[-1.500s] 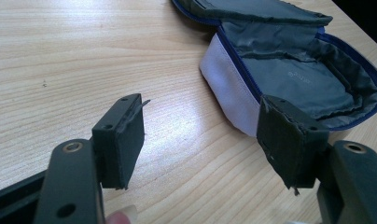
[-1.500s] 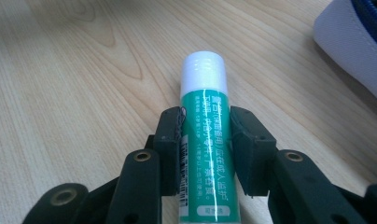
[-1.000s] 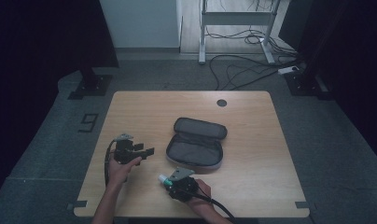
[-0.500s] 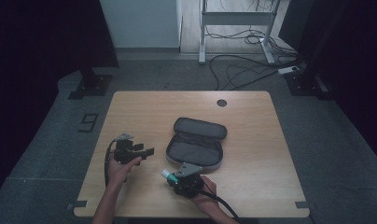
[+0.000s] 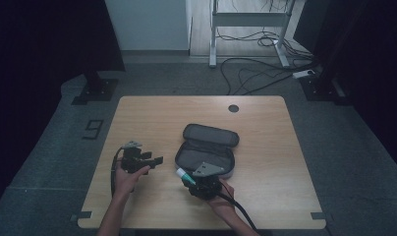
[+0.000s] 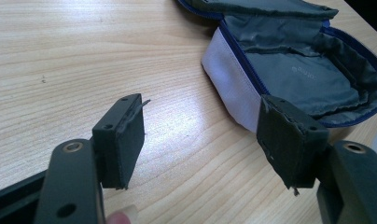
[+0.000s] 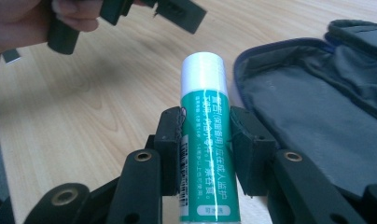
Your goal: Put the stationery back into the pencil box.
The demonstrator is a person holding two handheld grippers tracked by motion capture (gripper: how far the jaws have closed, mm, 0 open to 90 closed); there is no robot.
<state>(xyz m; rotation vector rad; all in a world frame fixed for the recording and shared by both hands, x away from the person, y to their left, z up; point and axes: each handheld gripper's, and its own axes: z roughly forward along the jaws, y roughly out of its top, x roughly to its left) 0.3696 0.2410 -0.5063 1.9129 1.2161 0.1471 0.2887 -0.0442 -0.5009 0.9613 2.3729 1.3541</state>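
The right gripper (image 7: 205, 154) has its two black jaws squeezed on a green tube (image 7: 204, 140) with a white cap. The jaws press the tube near its middle, one on each side, and the white cap sticks out in front. From the high view, the right gripper (image 5: 189, 178) holds the tube just at the near edge of the open pouch (image 5: 206, 150), above the wooden table (image 5: 265, 147).

The left gripper (image 6: 200, 140) has its jaws spread wide, and there is nothing between them. It is over bare wood to the left of the pouch, and a hand (image 5: 125, 177) holds it there.

I think the tube is light and hard, like plastic. It looks smooth and shiny, so it could slip or spin if the squeeze is weak. The middle of the green part is a good place to hold it, because the sides there are straight. I would not grab the white cap, since it might come off.

The pouch looks soft and floppy. Its gray lining is wrinkled, and the lid lies flat behind it. The edge by the zipper could fold down if the tube bumps it, so the tube should go in over the edge.
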